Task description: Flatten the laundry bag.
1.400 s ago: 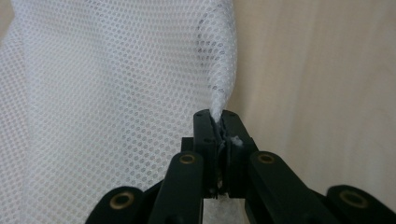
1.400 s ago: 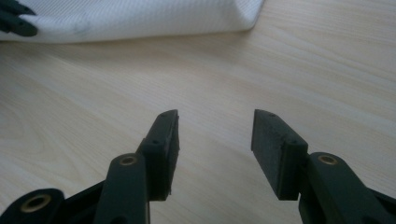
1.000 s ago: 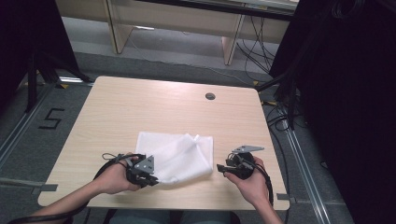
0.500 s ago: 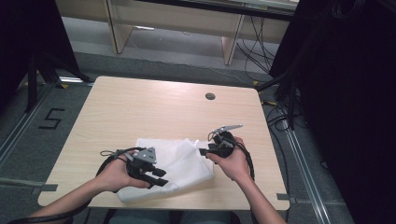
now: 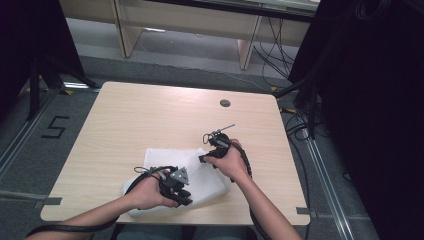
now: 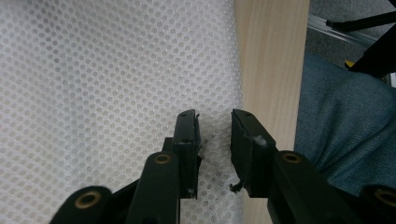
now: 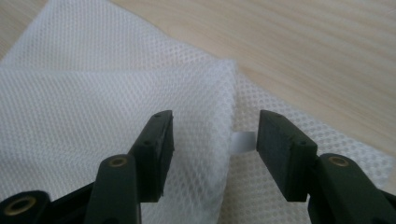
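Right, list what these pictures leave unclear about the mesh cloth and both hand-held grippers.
- High view: the white mesh cloth is partly hidden by hands; the jaws are too small to read.
- Left gripper view: the left hand-held gripper hides the cloth edge beneath, so contact is unclear.
- Right gripper view: the right hand-held gripper partly hides a small white tab.

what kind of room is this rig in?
Probably a lab or data-collection workspace, not a home: a bare light wooden table with a cable grommet hole, a taped number 5 on the grey floor, and loose black cables.
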